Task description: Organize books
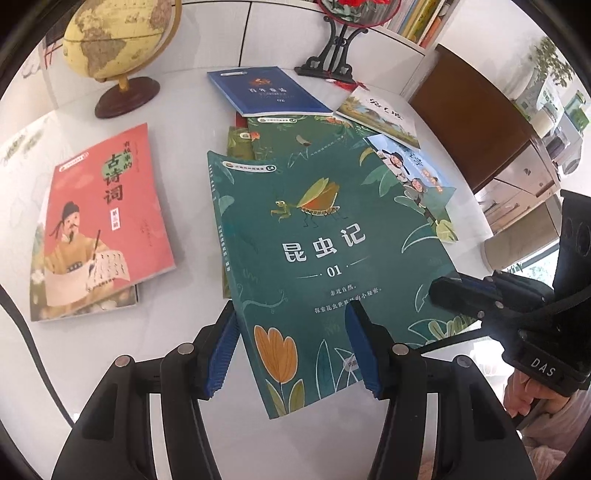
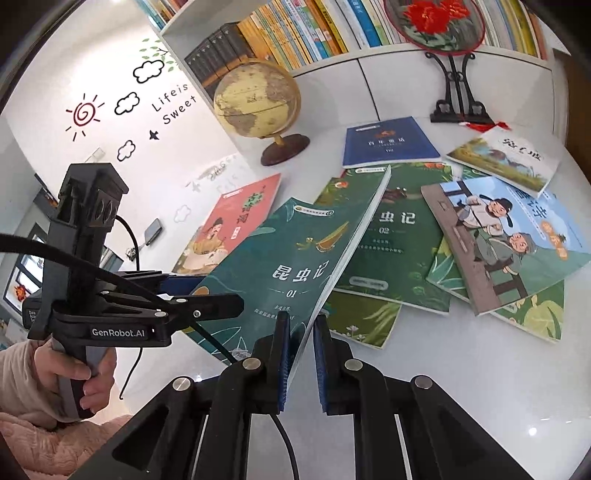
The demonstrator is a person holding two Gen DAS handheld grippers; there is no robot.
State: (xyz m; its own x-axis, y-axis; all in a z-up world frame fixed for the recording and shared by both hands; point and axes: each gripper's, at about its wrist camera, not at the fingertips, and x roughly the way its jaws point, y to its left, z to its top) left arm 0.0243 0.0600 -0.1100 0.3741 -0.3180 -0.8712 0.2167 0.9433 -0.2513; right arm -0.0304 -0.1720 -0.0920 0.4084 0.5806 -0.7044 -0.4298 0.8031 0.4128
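We note a white table [image 2: 461, 387] set against white cabinets, with a shelf of upright books [image 2: 314, 29] above, cut off at the top of the right wrist view. A globe [image 2: 256, 103] and a round red-flower fan on a black stand [image 2: 436, 22] occupy the rear of the table.

The green insect book numbered 01 [image 1: 325, 240] is raised and tilted off the pile. The right gripper [image 2: 300, 354] is clenched on its near corner, the thin edge pinched between the blue pads. The left gripper [image 1: 291, 350] straddles the book's lower edge at half width; one pad lies at the spine side, the other over the cover. We cannot tell whether those pads press on the book.

Beneath it lie a second green book numbered 02 [image 2: 388, 229] and further green covers, largely hidden. A blue book [image 2: 388, 142], a pale landscape book [image 2: 506, 162] and a light-blue book showing two figures [image 2: 517, 236] overlap around them. A red poetry book [image 1: 107, 218] lies apart to the left, covering another volume of which only the edge shows.

A hand [image 2: 74, 373] in a pink sleeve grips the left gripper's handle.
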